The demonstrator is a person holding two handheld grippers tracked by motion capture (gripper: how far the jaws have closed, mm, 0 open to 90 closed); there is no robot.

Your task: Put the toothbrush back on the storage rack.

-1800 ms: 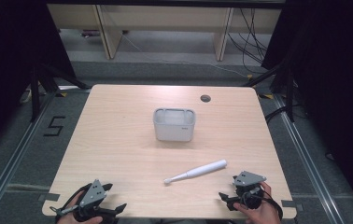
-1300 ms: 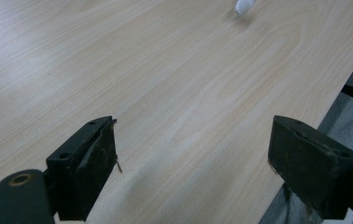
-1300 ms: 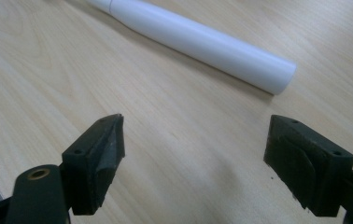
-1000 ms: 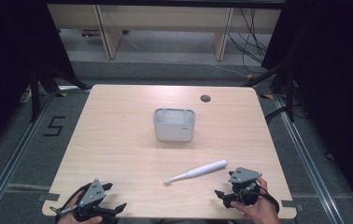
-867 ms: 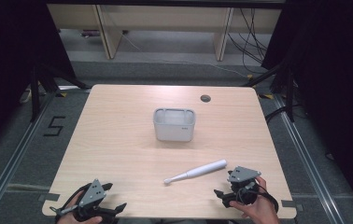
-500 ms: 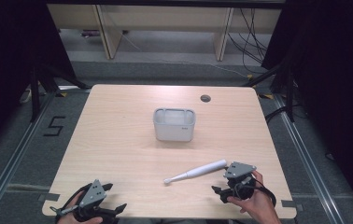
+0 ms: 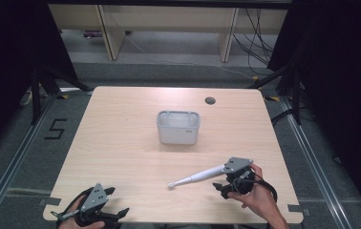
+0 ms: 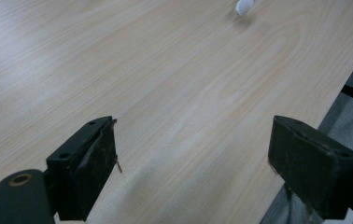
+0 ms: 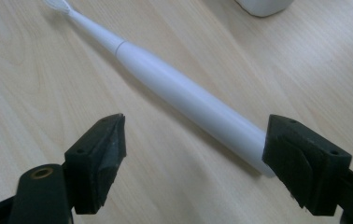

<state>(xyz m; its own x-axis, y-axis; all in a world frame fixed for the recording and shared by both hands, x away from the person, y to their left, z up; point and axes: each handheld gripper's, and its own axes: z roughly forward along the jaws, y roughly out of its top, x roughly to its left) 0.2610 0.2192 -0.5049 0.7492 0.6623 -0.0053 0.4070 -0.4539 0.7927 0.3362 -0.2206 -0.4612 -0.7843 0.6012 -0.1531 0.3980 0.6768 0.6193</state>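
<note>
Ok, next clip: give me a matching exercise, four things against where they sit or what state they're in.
Things:
1. electric toothbrush
2. white container
3. left gripper
4. right gripper

Places or states:
A. open over bare wood at the table's near left corner
B. lying flat, brush head toward the left
C. standing mid-table
D. open, at the toothbrush's butt end

Pairs: 1-B, 2-C, 3-A, 4-D

We see a bin [image 7: 178,127] at the frame's centre on the table [image 7: 121,143]. A toothbrush [image 7: 197,178] lies below it, toward the lower right.
</note>
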